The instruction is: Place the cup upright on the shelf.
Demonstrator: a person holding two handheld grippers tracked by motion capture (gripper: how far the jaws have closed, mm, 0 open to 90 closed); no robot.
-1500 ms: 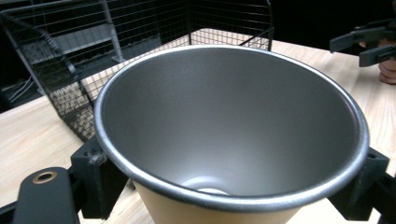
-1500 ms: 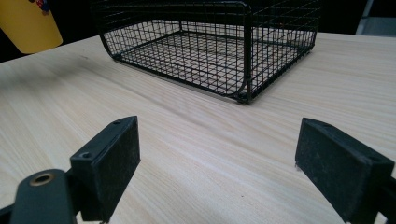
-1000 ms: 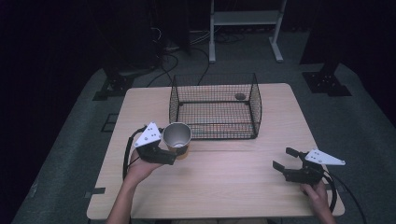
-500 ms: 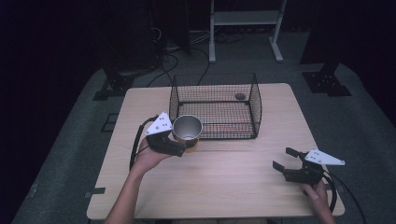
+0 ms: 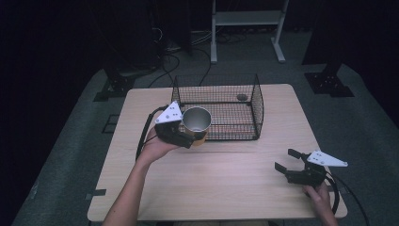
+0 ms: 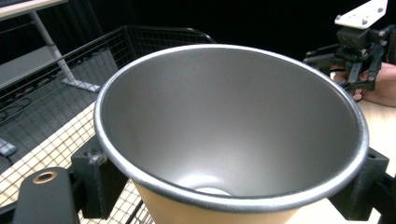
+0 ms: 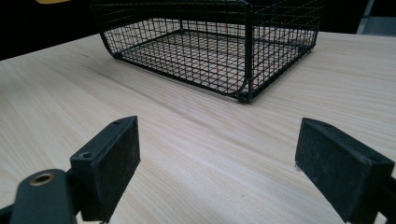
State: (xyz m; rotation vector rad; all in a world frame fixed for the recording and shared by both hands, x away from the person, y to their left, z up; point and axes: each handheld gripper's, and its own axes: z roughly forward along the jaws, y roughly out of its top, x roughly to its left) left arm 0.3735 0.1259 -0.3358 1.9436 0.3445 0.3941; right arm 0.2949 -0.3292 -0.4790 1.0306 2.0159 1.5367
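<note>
Left gripper (image 5: 188, 136) clamps round, smooth metal cup (image 5: 196, 121) beside wire basket (image 5: 244, 127).

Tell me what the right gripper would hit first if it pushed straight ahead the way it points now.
Probably the wire basket: the right gripper is open, with bare table ahead, then the basket's near corner.

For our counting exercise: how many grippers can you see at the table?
2: the left gripper is held up by the wire basket, shut on a metal cup; the right gripper is open, near the table's right edge.

The high view looks down on the pale wooden table (image 5: 221, 179); both gripper views, close and low, share the black wire basket (image 7: 210, 42).
</note>
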